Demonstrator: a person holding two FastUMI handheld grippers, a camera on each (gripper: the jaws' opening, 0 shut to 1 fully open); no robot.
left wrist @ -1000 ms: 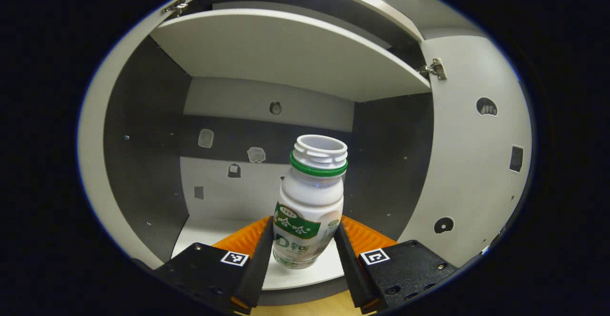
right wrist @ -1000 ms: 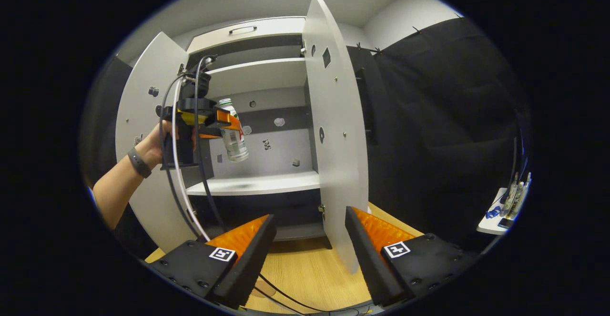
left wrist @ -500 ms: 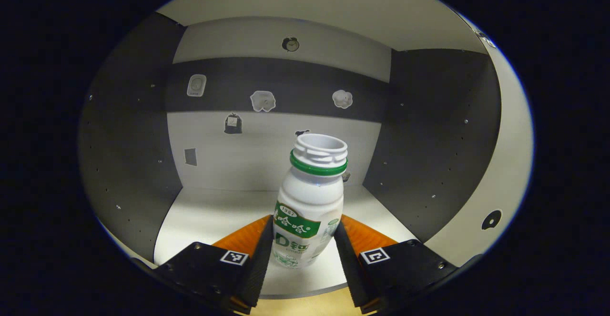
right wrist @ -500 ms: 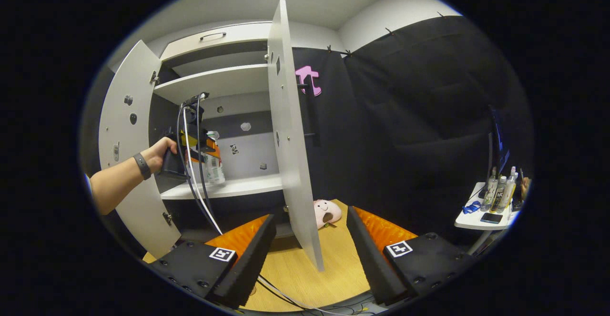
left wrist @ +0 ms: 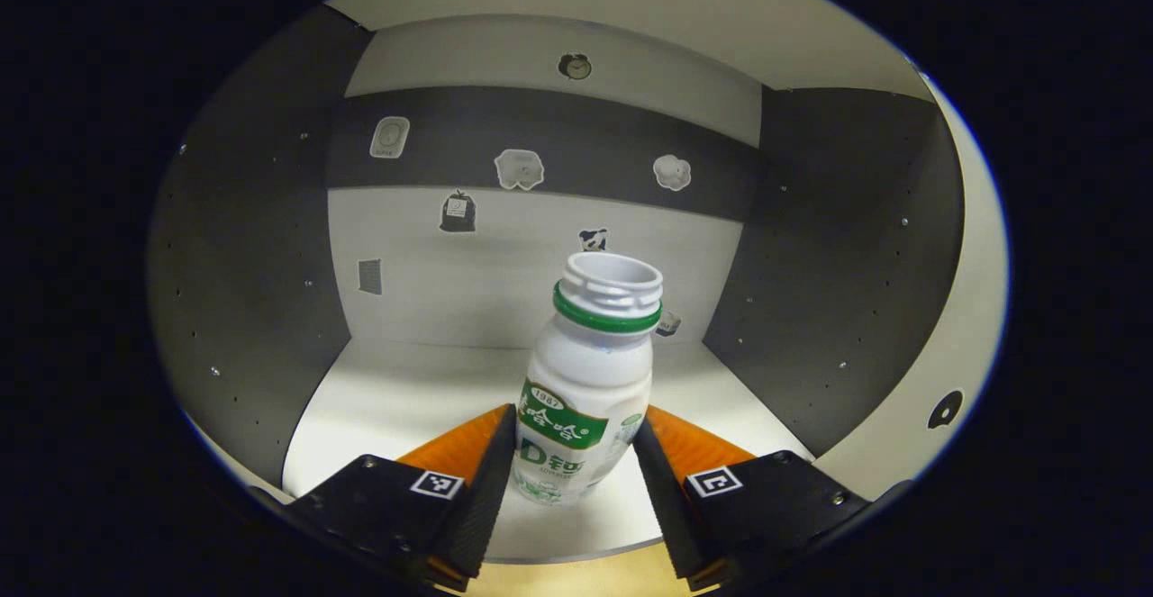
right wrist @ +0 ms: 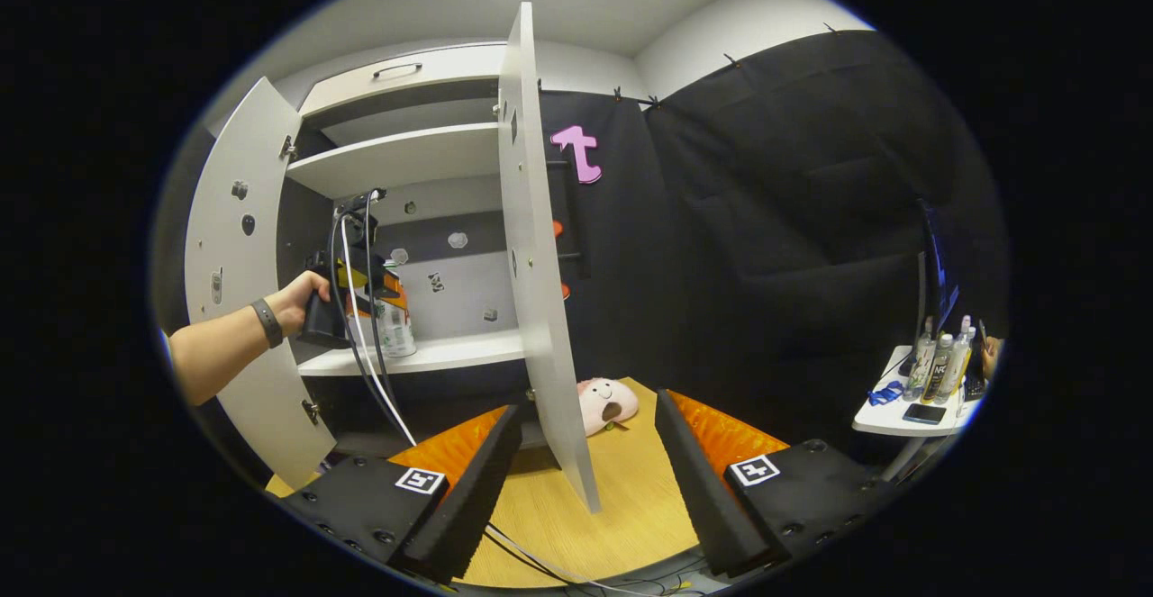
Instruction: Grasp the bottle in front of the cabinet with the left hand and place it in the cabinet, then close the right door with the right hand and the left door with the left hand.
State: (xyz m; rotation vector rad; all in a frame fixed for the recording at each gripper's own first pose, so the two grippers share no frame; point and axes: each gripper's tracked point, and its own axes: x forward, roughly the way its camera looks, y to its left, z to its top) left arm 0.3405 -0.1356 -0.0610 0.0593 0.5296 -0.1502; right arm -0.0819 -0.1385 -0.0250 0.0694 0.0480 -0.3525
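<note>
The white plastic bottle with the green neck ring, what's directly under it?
Under the white plastic bottle with the green neck ring lies the cabinet's pale lower shelf. The left tongs cover its base, so contact cannot be seen.

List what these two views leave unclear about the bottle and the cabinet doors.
- Bottle base: in the left gripper view the left gripper fingers hide whether it touches the shelf.
- Bottle in the right gripper view: too small, partly behind cables.
- Right door: seen nearly edge-on, so its outer face is hidden.
- Left door: lower part behind the arm.
</note>
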